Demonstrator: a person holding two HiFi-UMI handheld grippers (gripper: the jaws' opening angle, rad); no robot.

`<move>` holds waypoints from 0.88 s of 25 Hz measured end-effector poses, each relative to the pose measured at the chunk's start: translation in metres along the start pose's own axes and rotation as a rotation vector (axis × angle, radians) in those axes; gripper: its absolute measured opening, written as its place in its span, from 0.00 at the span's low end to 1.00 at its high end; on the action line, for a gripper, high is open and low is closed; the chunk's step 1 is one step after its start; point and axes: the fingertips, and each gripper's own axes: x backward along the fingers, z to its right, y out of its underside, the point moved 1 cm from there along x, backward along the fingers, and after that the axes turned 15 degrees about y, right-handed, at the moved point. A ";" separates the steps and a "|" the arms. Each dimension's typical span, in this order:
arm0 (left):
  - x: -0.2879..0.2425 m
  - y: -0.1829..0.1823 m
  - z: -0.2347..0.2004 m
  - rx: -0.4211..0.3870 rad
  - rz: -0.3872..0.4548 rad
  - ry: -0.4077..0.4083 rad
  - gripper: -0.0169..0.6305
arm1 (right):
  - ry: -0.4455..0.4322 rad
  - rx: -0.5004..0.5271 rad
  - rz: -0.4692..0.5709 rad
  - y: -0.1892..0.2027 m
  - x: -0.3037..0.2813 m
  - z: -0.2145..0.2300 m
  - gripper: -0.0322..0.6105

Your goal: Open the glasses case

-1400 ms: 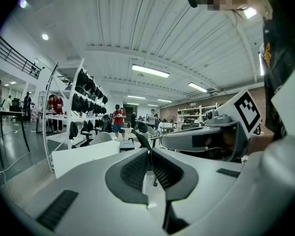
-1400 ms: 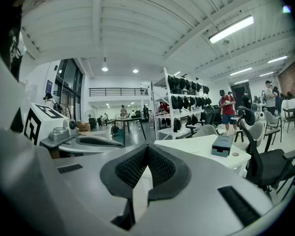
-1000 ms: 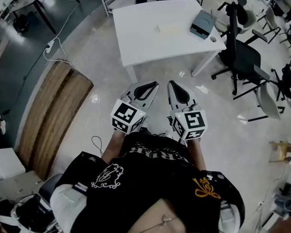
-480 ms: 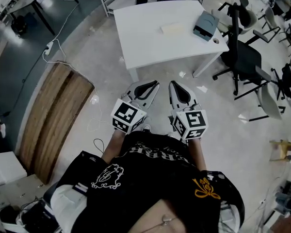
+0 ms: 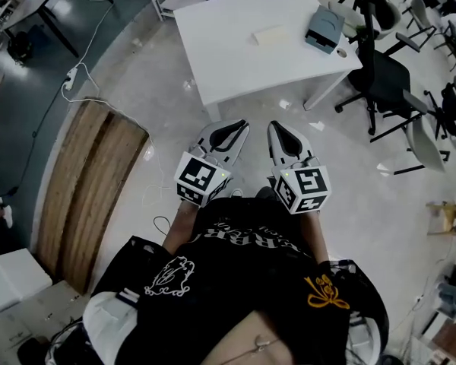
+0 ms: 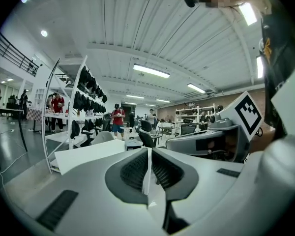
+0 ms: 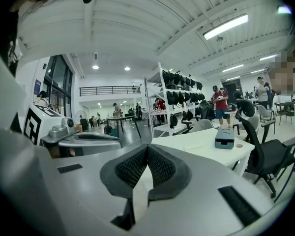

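The glasses case (image 5: 323, 29) is a grey-blue box near the far right corner of a white table (image 5: 235, 59). It also shows in the right gripper view (image 7: 224, 137), closed, on the tabletop. Both grippers are held side by side in front of my body, over the floor and well short of the table. In the head view the left gripper (image 5: 232, 131) and the right gripper (image 5: 283, 130) point toward the table. Each is shut with nothing between its pads, as the left gripper view (image 6: 148, 154) and the right gripper view (image 7: 147, 151) show.
A flat cream object (image 5: 267, 35) lies mid-table. Black office chairs (image 5: 387, 74) stand right of the table. A wooden floor strip (image 5: 83, 181) and a cable with a power strip (image 5: 80, 74) lie at the left. Racks and people stand far behind.
Both grippers and I have drifted a little toward the table. The jaws have stayed shut.
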 end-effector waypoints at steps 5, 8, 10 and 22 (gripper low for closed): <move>-0.008 0.004 -0.008 0.020 0.003 0.022 0.08 | 0.025 -0.022 -0.019 0.002 -0.009 0.009 0.07; -0.013 0.008 -0.014 0.034 -0.005 0.028 0.08 | 0.029 -0.028 -0.034 0.004 -0.015 0.012 0.07; -0.019 0.009 -0.020 0.042 -0.005 0.023 0.08 | 0.024 -0.030 -0.045 0.006 -0.021 0.016 0.07; -0.076 0.004 -0.091 0.073 -0.036 -0.117 0.08 | -0.089 -0.038 -0.068 -0.009 -0.113 0.069 0.07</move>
